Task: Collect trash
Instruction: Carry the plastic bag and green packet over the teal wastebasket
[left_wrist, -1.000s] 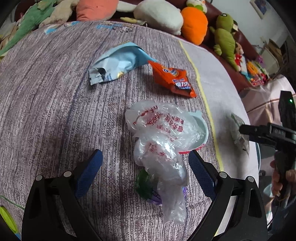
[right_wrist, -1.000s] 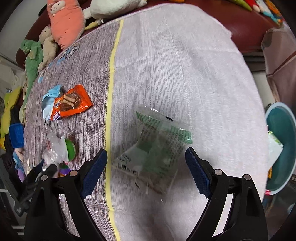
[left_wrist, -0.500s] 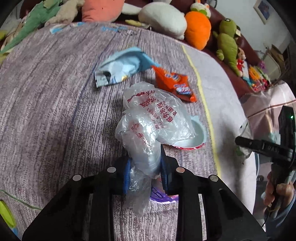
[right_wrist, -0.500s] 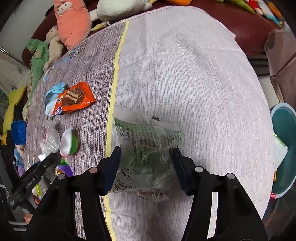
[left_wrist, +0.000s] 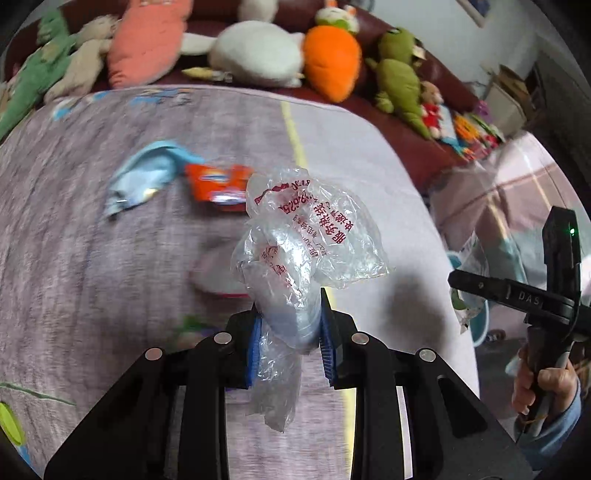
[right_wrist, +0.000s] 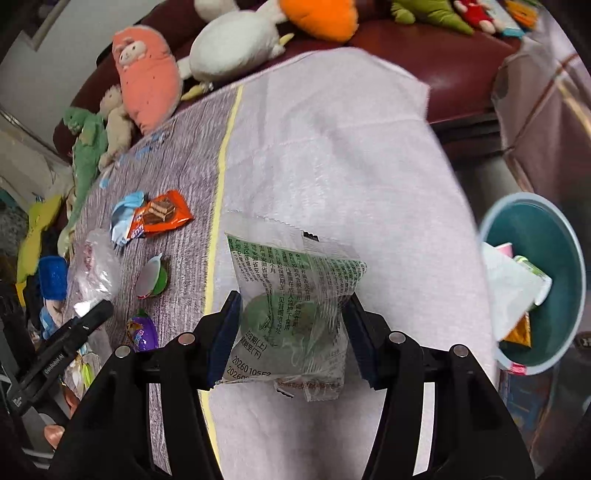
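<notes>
Pinching light, limp litter clear of the cloth: left gripper (left_wrist: 290, 341) clamped on a crumpled clear plastic bag (left_wrist: 310, 251), right gripper (right_wrist: 291, 332) clamped across a crinkly green-printed wrapper (right_wrist: 295, 295); both slippery, best held mid-bunch, teal bin (right_wrist: 569, 236) nearby.

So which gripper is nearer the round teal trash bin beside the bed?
Right. The right gripper, shut on the green-printed clear wrapper, is close beside the teal bin; the left gripper, holding the crumpled clear plastic bag, is further over.
</notes>
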